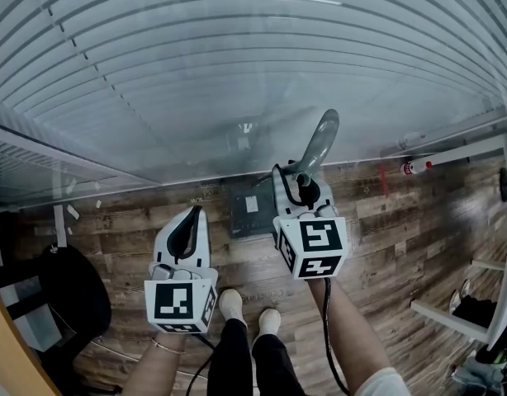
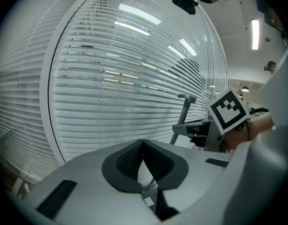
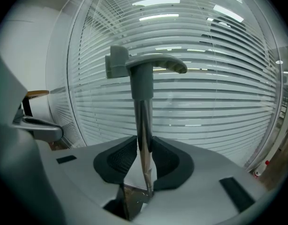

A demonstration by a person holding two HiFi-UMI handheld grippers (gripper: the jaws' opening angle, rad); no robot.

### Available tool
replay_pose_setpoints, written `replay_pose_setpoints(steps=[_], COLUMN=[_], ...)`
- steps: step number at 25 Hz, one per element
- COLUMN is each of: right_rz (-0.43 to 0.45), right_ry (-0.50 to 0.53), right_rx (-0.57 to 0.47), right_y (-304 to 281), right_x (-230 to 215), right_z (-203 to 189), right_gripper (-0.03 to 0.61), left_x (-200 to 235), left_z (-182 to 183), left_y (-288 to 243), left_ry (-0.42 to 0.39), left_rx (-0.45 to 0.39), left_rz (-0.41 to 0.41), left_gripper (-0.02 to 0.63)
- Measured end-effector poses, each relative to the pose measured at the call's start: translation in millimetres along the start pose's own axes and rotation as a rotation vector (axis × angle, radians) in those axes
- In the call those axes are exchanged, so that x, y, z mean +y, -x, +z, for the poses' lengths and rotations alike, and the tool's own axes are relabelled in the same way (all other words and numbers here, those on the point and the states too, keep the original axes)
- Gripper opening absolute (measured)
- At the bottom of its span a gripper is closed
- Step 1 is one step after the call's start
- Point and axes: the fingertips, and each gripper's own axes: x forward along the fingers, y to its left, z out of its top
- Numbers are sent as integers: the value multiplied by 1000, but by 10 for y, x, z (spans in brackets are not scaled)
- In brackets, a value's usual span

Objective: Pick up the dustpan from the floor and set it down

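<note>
**Two handheld claws by a glass wall, the right one gripping a dustpan's handle**

Two forearms reach forward in the view from above, each hand carrying a claw. The person stands on a wood-plank floor (image 1: 386, 246) and faces a glass wall (image 1: 237, 73) covered by white horizontal blinds (image 3: 219, 88). Their feet (image 1: 247, 310), in pale footwear, show at the near edge between the forearms.

The right claw (image 3: 144, 146) is narrowed onto the dustpan's long handle (image 3: 143, 116). Its dark pads press on both sides of a shiny metal shaft. The shaft stands upright between them and ends in a grey curved grip at the top.

The dustpan (image 1: 248, 209) has a dark, square pan. The pan sits low, just beyond the feet, close to the foot of the glass wall and slightly left of the right claw. Its handle rises from there towards the right. The pictures do not show whether the pan touches the floor.

The left claw (image 2: 143, 146) has its jaws brought together, pads meeting, with nothing between them. It is held left of the right claw and nearer the person, apart from the dustpan.

Each claw carries a white marker cube (image 1: 311, 244) printed with black squares.

A black chair (image 1: 68, 295) stands at the near left. A small red and white object (image 1: 414, 167) lies at the far right, near the wall.
</note>
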Motion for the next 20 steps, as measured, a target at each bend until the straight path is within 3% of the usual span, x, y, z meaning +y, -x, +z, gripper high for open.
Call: replay_pose_setpoints(steps=[12,20], right_rz=[29,37], right_ry=[-26,-26], right_rx=[13,31], right_y=[129,539], right_x=[13,1], right_z=[-9,-83], right_gripper=[144,150], left_x=[-75,-257], left_z=[101,188], left_y=[56,286], left_ry=[-6,0], left_rx=[-11,-14], left_rz=[8,37], left_gripper=[18,18])
